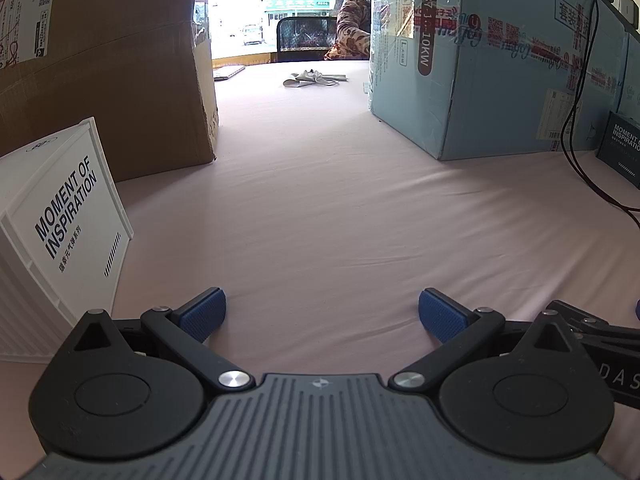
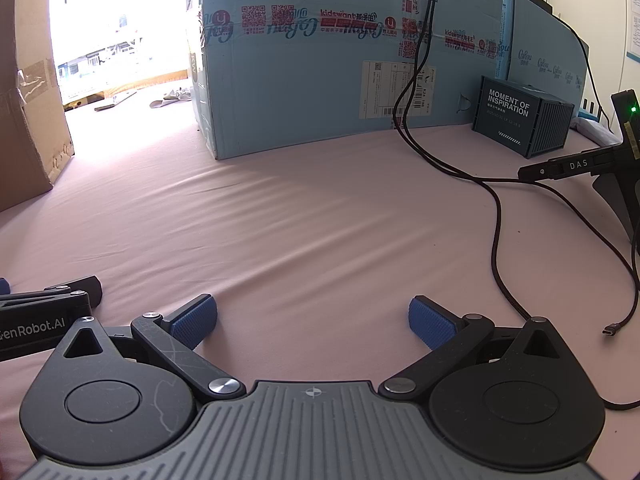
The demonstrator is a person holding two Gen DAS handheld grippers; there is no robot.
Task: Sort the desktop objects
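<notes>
White bin (image 1: pixel 60 224): near left on pink counter (image 1: pixel 320 208). Dark bin (image 2: pixel 524 120): far right, beside blue carton (image 2: pixel 320 60). Left tongs (image 1: pixel 322 314), right tongs (image 2: pixel 312 320): both spread apart, empty.

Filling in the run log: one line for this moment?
left gripper open, empty | right gripper open, empty | white bin left | dark bin right | nothing grasped

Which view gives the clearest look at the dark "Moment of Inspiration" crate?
The right wrist view. There the dark crate shows its whole lettered front and ribbed side, standing on the pink cloth by the blue box. The left wrist view catches only a cropped corner of it at the right edge.
</notes>
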